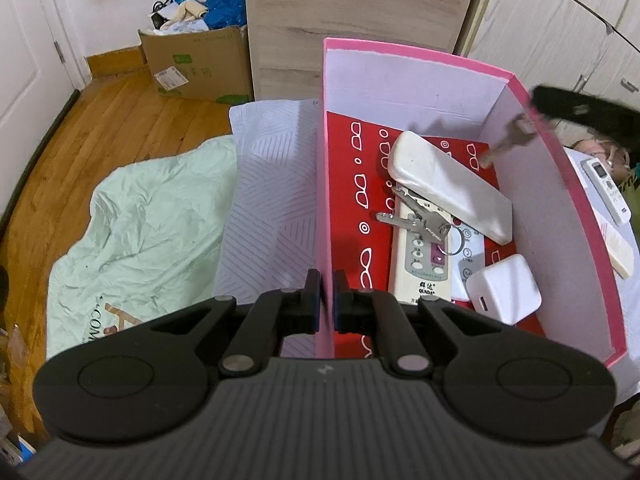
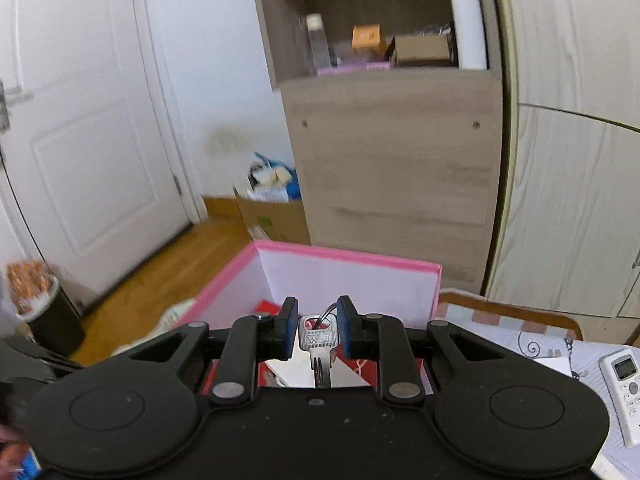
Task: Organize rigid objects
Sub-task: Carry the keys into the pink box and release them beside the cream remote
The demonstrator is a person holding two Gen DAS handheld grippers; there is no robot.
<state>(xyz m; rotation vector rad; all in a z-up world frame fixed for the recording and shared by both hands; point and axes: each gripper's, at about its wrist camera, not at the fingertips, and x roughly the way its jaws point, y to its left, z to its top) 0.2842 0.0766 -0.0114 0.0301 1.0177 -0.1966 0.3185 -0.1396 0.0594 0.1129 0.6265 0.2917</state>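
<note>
While the left tool [image 1: 327,300] pinches the pink box [image 1: 560,184] wall, the right tool [image 2: 318,330] grips a key [image 2: 318,340] over it, with a remote [image 2: 628,384] left outside.

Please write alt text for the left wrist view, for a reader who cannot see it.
The left gripper is shut on the near wall of a pink box standing on a bed. Inside lie a white case, a bunch of keys on a remote control, and a white charger.
</note>
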